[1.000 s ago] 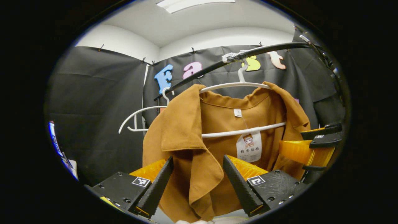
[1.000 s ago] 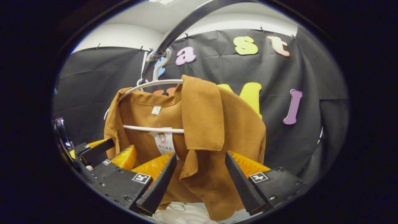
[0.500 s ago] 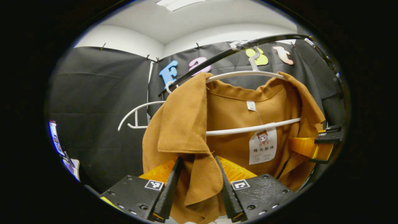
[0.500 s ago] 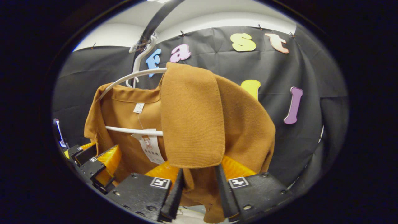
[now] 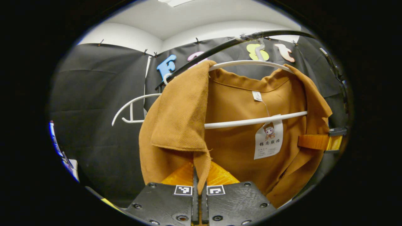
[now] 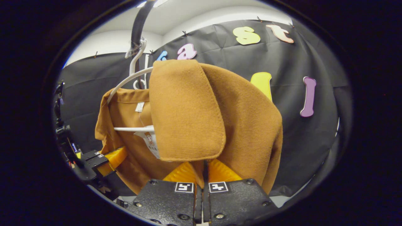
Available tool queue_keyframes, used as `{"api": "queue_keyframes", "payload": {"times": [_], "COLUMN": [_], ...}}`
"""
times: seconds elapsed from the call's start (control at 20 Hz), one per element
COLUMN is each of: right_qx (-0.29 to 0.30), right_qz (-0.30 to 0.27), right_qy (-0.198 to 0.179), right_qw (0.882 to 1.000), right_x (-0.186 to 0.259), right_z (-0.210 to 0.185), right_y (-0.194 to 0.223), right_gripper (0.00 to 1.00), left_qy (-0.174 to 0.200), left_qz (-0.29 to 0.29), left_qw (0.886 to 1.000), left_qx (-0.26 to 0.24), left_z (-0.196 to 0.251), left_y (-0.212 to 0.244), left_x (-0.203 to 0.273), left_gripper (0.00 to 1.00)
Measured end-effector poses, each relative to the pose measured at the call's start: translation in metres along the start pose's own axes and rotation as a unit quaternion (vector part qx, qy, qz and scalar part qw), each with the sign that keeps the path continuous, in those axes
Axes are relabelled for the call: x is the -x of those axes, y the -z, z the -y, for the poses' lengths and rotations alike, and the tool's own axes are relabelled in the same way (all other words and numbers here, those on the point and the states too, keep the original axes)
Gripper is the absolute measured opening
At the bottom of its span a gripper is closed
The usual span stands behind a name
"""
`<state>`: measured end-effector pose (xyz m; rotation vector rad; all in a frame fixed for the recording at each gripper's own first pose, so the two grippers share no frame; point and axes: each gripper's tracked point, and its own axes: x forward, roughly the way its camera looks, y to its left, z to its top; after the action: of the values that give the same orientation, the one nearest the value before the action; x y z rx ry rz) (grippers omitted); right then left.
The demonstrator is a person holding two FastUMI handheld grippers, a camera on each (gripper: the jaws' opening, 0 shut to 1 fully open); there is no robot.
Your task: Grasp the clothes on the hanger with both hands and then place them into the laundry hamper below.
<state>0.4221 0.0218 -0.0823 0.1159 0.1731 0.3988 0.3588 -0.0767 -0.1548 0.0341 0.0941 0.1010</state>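
In the left gripper view an empty white hanger hangs at the left of the black rail. Beside it the brown jacket hangs on its own white hanger. The left tongs are closed tight on the jacket's front edge below the lapel. In the right gripper view the right tongs are likewise pinched shut on the jacket's other front edge.

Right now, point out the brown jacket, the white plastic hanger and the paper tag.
brown jacket (image 5: 179,119), left gripper view, lapel.
white plastic hanger (image 5: 238,122), left gripper view, crossbar.
paper tag (image 5: 268,141), left gripper view, centre.
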Motion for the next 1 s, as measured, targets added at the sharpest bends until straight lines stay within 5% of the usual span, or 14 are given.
{"api": "queue_keyframes", "payload": {"times": [0.45, 0.7, 0.85, 1.0], "right_qx": [-0.075, -0.13, -0.171, -0.196], "right_qz": [0.005, 0.029, 0.053, 0.066], "right_qy": [-0.145, -0.218, -0.285, -0.305], "right_qw": [0.986, 0.967, 0.942, 0.93], "right_x": [0.012, 0.029, 0.049, 0.053], "right_z": [-0.014, -0.027, -0.046, -0.042], "right_y": [-0.005, -0.024, -0.045, -0.059], "right_gripper": [0.04, 0.04, 0.04, 0.04], "left_qy": [0.014, 0.021, 0.02, 0.012], "left_qz": [-0.006, 0.011, 0.025, 0.039], "left_qw": [1.0, 0.999, 0.998, 0.997], "left_qx": [0.018, 0.03, 0.045, 0.065], "left_z": [-0.015, -0.026, -0.039, -0.056], "left_y": [-0.006, -0.029, -0.048, -0.067], "left_x": [0.009, 0.021, 0.027, 0.027], "left_gripper": [0.0, 0.04, 0.0, 0.0]}}
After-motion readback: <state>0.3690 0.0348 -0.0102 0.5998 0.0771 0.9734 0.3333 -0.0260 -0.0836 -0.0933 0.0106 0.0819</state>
